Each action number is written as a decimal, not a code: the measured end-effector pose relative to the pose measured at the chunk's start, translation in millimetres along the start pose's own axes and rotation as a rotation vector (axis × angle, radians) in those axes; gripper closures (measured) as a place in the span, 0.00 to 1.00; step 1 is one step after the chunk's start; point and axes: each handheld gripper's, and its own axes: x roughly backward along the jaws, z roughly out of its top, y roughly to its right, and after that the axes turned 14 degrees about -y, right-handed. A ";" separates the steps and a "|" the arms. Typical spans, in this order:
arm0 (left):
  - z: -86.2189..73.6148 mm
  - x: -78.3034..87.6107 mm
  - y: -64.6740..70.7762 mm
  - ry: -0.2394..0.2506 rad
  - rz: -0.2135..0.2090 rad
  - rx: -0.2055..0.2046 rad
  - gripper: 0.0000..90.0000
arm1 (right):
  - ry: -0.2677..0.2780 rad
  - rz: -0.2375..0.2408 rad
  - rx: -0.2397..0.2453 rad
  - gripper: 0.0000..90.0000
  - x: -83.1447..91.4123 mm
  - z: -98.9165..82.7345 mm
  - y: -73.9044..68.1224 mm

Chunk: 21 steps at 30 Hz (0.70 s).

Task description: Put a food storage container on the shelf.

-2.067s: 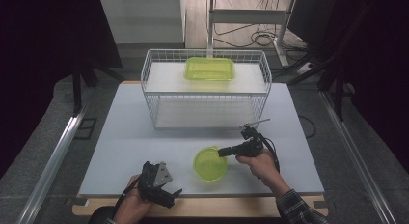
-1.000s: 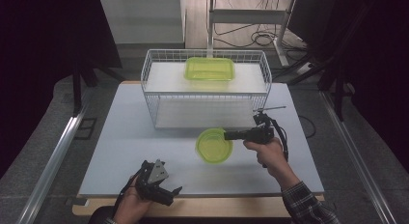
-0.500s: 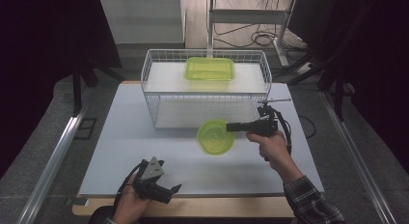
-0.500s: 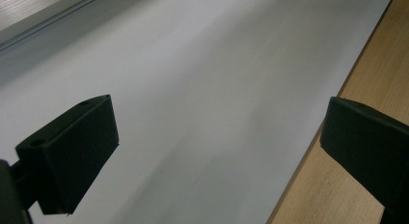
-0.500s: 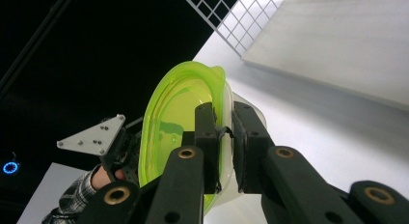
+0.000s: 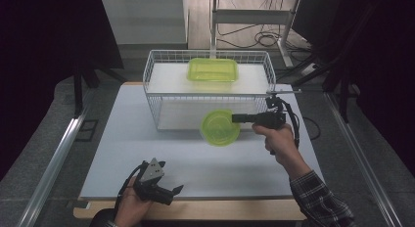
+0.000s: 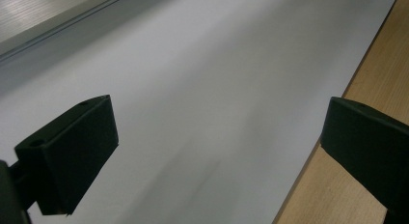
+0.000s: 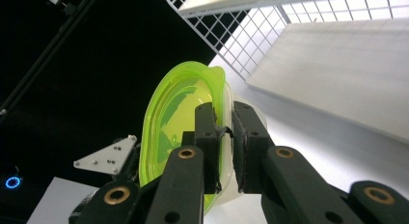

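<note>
Holding the round green-lidded container [image 6: 220, 127] by its rim, the right gripper [image 6: 236, 118] has its fingers clamped. It hangs before the wire basket [image 6: 151, 90], not yet inside. Left gripper [image 6: 176, 190] rests wide open, empty.

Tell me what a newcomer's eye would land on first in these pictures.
The bright green round container, clamped by its rim in the right gripper and held above the white table just in front of the wire basket. Next, the matching green rectangular container on the shelf in that basket. The left gripper rests open at the near edge.
</note>
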 end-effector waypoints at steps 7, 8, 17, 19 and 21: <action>0.3 0.3 0.2 0.007 0.000 -0.005 0.00 | 0.024 0.013 -0.003 0.91 8.5 9.5 -5.8; 0.3 0.2 0.3 0.008 0.000 -0.006 0.00 | 0.028 0.015 -0.003 0.91 9.9 10.7 -6.6; 0.7 -0.2 0.4 0.010 -0.004 -0.014 0.00 | 0.073 0.026 -0.002 0.91 24.9 26.4 -17.3; 0.8 -0.3 0.5 0.009 -0.004 -0.016 0.00 | 0.082 0.024 0.004 0.91 27.9 31.0 -20.1; 0.8 -0.3 0.5 0.009 -0.004 -0.018 0.00 | 0.092 0.029 0.002 0.91 30.9 35.8 -23.4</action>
